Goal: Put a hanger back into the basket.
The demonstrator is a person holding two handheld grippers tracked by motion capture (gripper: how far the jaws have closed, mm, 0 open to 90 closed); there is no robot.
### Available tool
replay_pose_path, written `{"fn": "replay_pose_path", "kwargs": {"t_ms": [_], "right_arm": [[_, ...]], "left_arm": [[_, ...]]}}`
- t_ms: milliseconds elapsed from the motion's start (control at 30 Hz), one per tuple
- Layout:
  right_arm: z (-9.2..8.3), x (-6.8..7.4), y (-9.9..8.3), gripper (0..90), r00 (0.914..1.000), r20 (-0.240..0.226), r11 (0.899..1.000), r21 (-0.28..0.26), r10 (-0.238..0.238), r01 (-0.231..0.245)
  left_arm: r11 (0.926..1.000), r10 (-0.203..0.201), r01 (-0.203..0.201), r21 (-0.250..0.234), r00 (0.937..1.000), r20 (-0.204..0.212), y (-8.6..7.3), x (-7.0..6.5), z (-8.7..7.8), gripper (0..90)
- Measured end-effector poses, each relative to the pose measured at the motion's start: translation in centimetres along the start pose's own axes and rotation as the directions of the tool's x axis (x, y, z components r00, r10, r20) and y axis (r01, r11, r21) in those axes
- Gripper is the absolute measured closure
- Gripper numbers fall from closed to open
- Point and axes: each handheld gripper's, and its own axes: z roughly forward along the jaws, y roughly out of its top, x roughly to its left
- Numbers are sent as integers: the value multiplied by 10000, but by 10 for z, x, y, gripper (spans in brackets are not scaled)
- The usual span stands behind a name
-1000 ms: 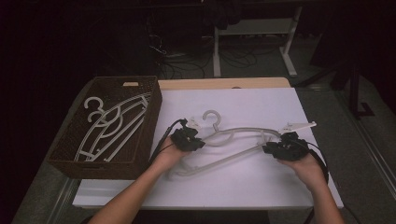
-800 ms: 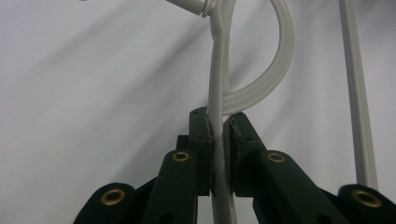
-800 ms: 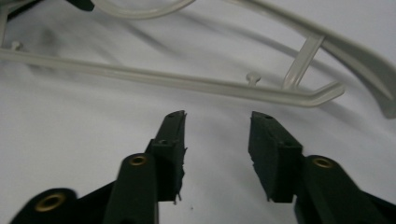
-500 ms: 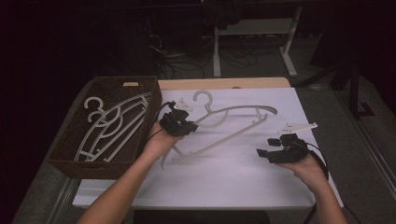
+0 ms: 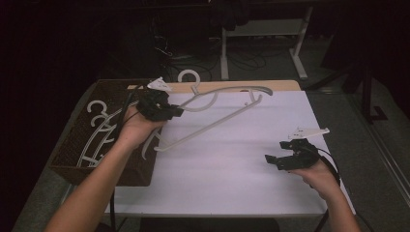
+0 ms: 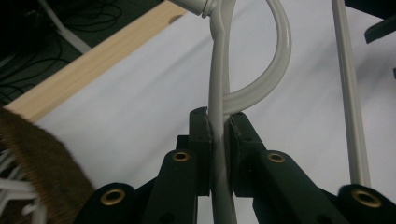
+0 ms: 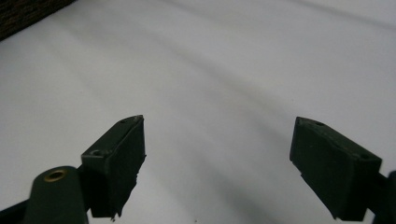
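Since the earlier frame: the hanger (image 5: 212, 113) has come up off the white sheet (image 5: 232, 169) and swung toward the basket (image 5: 72, 154); the right gripper (image 5: 280, 158) let go and its jaws have just been opening, nothing between them.

Going L to R, places given vs the basket. Basket sits at the table's left edge w/ several more white hangers (image 5: 99, 130) lying in it. Left gripper (image 5: 167, 108) hangs just above the basket's right rim, jaws nearly closed, pinched tight on the hanger's thin arm close to the hook; the left gripper view has the pads (image 6: 201, 140) squeezing the grey-white bar on both sides. Hanger is in the air, tilted, hook end (image 5: 188, 76) near the basket's far right corner, long bar running away to the right over the sheet. Right gripper is well apart from the basket, low over the sheet's right side, fingers (image 7: 116, 158) spread wide, empty.

Handling, my guess: light, stiff plastic, smooth so prob slippery; held at one end it'll want to pivot/droop. Best grip = flat arm near the hook, as now. Hook could snag the other hangers or the wicker rim going in.
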Motion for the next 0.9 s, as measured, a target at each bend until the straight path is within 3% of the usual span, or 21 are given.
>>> {"fn": "replay_pose_path", "kwargs": {"t_ms": [233,400,433,600,900], "right_arm": [[1,2,0,138,10000,-6,10000,-83,-39,39],[2,2,0,137,10000,63,9999,-96,-64,64],[2,2,0,136,9999,72,9999,-97,-85,86],[3,4,1,136,9998,151,9999,-65,-92,93],[6,5,2,136,9996,241,9999,74,-142,140]], "left_arm": [[9996,-239,227,-176,9972,-714,-12,34,-39,818],[9979,-563,524,-376,9924,-1097,-23,52,-58,819],[9968,-737,688,-412,9886,-1314,-31,63,-68,819],[9942,-1051,988,-416,9750,-1959,-53,85,-87,818],[9862,-1638,1638,-225,9491,-2690,-98,126,-104,818]]}}
